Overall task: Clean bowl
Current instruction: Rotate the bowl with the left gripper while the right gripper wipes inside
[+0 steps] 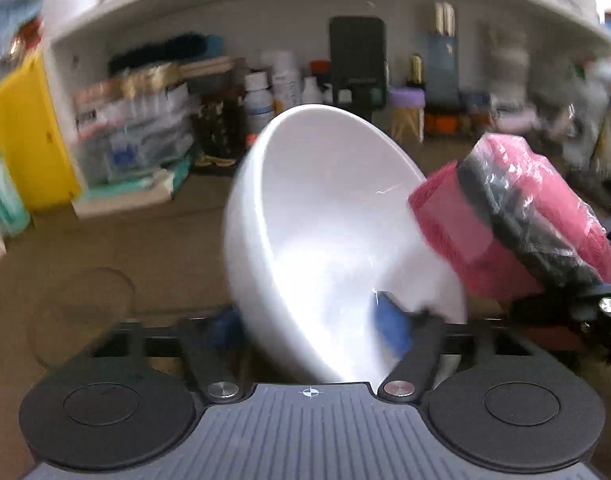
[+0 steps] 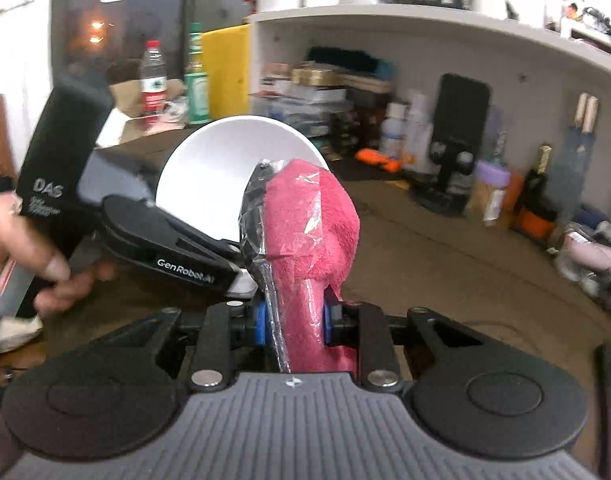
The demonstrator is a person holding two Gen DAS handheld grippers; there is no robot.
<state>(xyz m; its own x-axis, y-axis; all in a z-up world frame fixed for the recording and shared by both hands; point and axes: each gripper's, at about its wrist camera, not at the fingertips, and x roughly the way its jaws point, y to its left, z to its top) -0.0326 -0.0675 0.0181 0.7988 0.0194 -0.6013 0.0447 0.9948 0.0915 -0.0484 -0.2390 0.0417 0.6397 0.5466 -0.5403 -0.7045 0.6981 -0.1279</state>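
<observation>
White bowl (image 1: 337,240) clamped in left gripper (image 1: 309,324); right gripper (image 2: 293,320) clamps pink cloth (image 2: 317,220) before cluttered shelf (image 2: 425,20).

Left gripper (image 1: 309,320) is clamped on the rim of the tilted white bowl (image 1: 329,216); right gripper (image 2: 293,320), just beside that bowl, pinches a pink cloth (image 2: 317,216). Bare left hand (image 2: 21,256) holds its handle.

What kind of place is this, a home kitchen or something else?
Probably a cluttered workroom or storage corner, not a tidy kitchen: a white shelf over a brown counter crowded with bottles, boxes and a phone stand.
</observation>
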